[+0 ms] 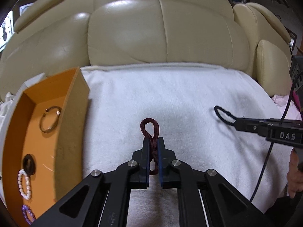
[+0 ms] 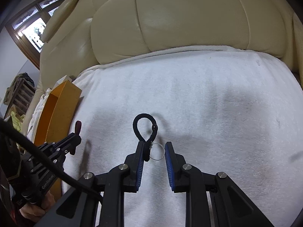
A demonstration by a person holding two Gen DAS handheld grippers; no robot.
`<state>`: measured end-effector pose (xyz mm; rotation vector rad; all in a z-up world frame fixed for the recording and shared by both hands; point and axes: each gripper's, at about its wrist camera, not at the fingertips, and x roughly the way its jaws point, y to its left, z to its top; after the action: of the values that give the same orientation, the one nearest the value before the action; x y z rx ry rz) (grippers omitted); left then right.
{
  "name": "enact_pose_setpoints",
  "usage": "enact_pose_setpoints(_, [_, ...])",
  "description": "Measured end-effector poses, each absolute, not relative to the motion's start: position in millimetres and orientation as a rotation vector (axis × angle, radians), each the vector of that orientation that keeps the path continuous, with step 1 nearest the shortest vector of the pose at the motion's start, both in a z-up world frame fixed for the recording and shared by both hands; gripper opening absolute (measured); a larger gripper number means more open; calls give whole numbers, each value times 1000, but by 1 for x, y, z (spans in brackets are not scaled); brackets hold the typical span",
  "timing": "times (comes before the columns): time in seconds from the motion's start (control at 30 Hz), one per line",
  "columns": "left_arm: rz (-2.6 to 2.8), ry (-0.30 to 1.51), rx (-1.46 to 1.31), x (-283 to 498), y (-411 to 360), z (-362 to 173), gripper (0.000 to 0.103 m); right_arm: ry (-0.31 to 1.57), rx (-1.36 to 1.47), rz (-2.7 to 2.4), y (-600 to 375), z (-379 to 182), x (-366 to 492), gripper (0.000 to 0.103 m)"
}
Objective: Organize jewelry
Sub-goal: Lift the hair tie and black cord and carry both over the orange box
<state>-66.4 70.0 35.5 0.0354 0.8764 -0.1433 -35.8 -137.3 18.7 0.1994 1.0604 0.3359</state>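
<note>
My left gripper (image 1: 153, 141) is shut on a dark red coiled band (image 1: 149, 126), whose loop sticks out past the fingertips above the white towel (image 1: 170, 94). My right gripper (image 2: 154, 144) is open; a black cord loop (image 2: 144, 126) with a small bead lies against its left finger, and a thin wire ring (image 2: 158, 152) lies between the fingers. The right gripper (image 1: 238, 123) and black loop (image 1: 222, 113) also show in the left wrist view. The left gripper (image 2: 75, 134) shows at the left of the right wrist view.
An orange open box (image 1: 72, 117) stands left of the towel, holding a metal bangle (image 1: 50, 119), a dark ring (image 1: 29, 164), a pearl bracelet (image 1: 23, 185) and a purple bead bracelet (image 1: 28, 214). The box (image 2: 60, 106) shows in the right view. A cream leather sofa back (image 1: 151, 28) rises behind.
</note>
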Motion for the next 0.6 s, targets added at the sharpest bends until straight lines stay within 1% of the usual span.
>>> enact_pose_setpoints(0.3, [-83,767,39,-89,77,71,7,1016,196,394,-112,25,-40,23])
enact_pose_setpoints(0.6, [-49,711,25,-101,88,89,7,991,184,440,-88,26,-43,23])
